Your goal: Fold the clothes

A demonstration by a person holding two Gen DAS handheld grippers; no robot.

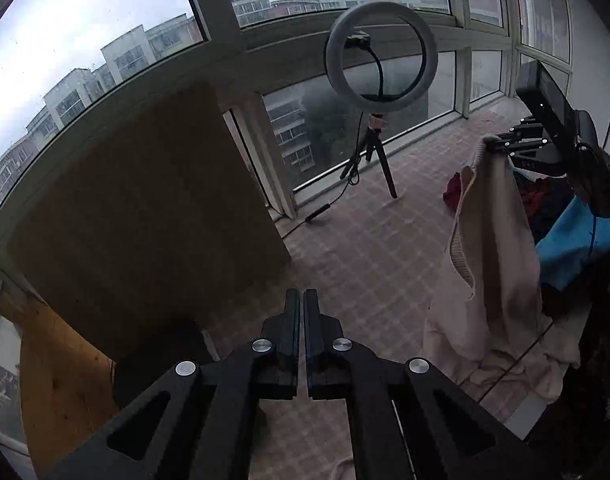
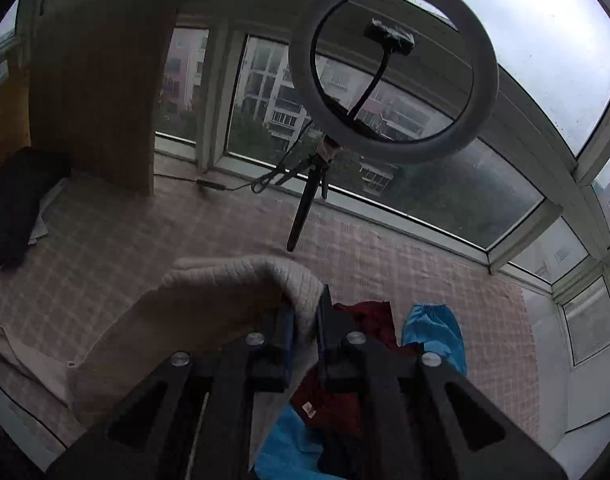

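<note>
1. Jaws of the left gripper (image 1: 301,300) were pressed together with only a thin slit between them and nothing held, seen from the left wrist camera. They hung above a surface (image 1: 345,272) covered in a pale pink checked cloth.
2. To the right in that view, the right gripper (image 1: 501,142) held the top edge of a cream knitted sweater (image 1: 493,240). It hung down from those jaws, and its lower part rested in folds on the surface.
3. Behind the sweater lay a pile of other clothes, among them a blue garment (image 1: 573,240) and a red garment (image 1: 453,192).
4. A ring light (image 1: 381,56) on a small tripod stood at the far side of the surface, before large windows. A tall brown board (image 1: 145,208) stood to the left.
5. From the right wrist camera, the jaws of the right gripper (image 2: 305,312) were clamped on the ribbed edge of the cream knitted sweater (image 2: 209,304), which draped away to the left and down onto the surface (image 2: 445,264).
6. Just right of and below those jaws lay the red garment (image 2: 369,316) and the blue garment (image 2: 437,332), touching one another.
7. The ring light (image 2: 393,64) stood straight ahead, close to the windows, and the brown board (image 2: 101,80) stood at the far left.
</note>
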